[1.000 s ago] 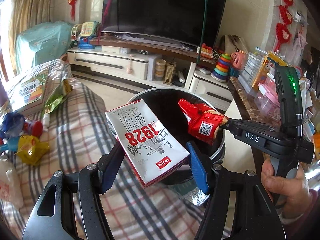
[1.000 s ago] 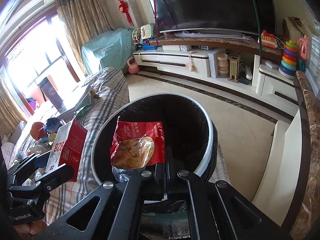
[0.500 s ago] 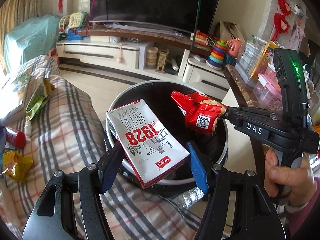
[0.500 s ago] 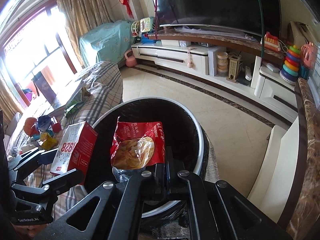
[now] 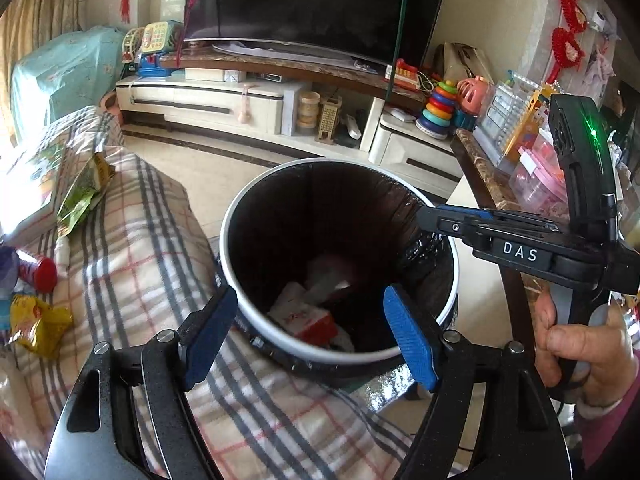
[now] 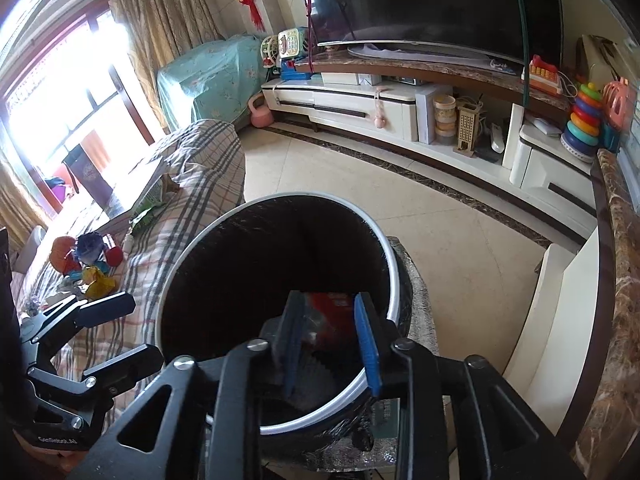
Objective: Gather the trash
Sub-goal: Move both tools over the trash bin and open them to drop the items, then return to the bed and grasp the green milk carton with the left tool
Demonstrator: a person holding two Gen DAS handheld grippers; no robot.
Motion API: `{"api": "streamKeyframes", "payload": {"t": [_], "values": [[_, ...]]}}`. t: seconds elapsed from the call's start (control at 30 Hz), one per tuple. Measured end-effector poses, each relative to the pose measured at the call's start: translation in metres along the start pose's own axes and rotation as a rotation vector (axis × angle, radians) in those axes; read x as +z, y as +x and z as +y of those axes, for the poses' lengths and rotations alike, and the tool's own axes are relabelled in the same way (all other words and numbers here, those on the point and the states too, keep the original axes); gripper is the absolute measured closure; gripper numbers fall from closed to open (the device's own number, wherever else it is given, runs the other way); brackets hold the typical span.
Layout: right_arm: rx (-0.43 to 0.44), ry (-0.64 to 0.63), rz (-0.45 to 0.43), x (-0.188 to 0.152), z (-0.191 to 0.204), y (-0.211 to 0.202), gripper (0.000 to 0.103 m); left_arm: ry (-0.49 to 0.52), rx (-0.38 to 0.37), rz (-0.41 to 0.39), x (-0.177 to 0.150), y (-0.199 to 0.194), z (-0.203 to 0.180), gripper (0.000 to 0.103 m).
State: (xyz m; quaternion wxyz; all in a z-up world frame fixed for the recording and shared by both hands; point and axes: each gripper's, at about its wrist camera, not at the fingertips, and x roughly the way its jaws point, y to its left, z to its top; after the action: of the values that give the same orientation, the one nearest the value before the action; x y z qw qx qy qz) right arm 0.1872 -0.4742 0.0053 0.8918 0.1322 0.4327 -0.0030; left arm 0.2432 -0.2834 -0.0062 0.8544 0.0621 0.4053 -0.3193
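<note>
Both grippers hang over the black-lined trash bin (image 5: 240,240), jaws opening. The left gripper (image 5: 310,338) stands wide with nothing between its blue pads; the milk carton (image 5: 302,316) lies at the bin's bottom. The right gripper (image 6: 326,340) is parted a little — the red snack bag (image 6: 328,316) shows between its pads (contact unclear), down inside the bin.

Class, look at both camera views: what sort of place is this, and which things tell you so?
Most likely a family living room at home: a large television sits on a long low cabinet, a plaid-covered sofa runs alongside, and children's toys such as a stacking-ring toy stand about.
</note>
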Motion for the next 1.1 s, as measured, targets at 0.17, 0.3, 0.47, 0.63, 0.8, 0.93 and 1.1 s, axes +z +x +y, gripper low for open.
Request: {"api": "streamKeyframes", "payload": {"t": [0.17, 0.3, 0.47, 0.63, 0.8, 0.93, 1.1], "values": [[0.033, 0.016, -0.026, -0.007, 0.011, -0.009, 0.06, -0.047, 0.023, -0.011, -0.021, -0.017, 0.012, 0.025], [0.079, 0.027, -0.063, -0.015, 0.026, -0.018, 0.038, -0.091, 0.048, -0.023, -0.041, -0.032, 0.025, 0.025], [0.137, -0.004, -0.085, -0.028, 0.058, -0.024, 0.017, -0.16, 0.09, -0.032, -0.068, -0.052, 0.046, 0.025], [0.183, -0.039, -0.077, -0.039, 0.088, -0.022, 0.014, -0.226, 0.134, -0.047, -0.093, -0.074, 0.066, 0.025], [0.224, -0.054, -0.061, -0.052, 0.113, -0.017, 0.012, -0.289, 0.179, -0.065, -0.115, -0.096, 0.089, 0.025], [0.248, -0.062, -0.052, -0.061, 0.13, -0.012, 0.011, -0.336, 0.214, -0.078, -0.134, -0.111, 0.106, 0.025], [0.276, -0.069, -0.058, -0.072, 0.15, -0.009, 0.009, -0.4, 0.25, -0.086, -0.155, -0.127, 0.127, 0.025]]}}
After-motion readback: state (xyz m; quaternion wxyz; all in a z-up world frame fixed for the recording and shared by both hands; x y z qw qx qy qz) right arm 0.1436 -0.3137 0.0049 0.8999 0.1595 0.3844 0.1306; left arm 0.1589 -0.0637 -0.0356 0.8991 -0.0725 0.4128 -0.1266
